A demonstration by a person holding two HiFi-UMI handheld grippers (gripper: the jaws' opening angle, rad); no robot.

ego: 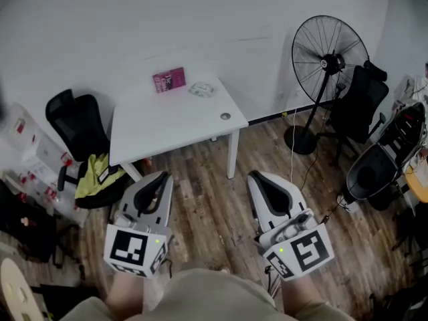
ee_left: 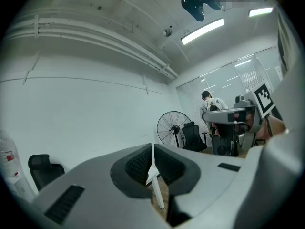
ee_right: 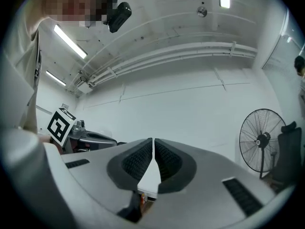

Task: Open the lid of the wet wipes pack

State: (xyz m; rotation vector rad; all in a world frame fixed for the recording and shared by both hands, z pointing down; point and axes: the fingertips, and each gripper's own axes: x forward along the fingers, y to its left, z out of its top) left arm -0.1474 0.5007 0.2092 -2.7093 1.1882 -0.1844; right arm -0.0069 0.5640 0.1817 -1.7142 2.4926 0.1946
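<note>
No word, brand or number can be read in any view. The pink pack (ego: 168, 80) on the white desk (ego: 174, 122), upper middle of the head view, carries pale print too small to make out. The square black-and-white markers on the left tool (ego: 162, 177) and right tool (ego: 256, 176) are patterns, not letters. A bottle (ee_left: 6, 162) at the left gripper view's lower left bears a blurred red-marked label.
</note>
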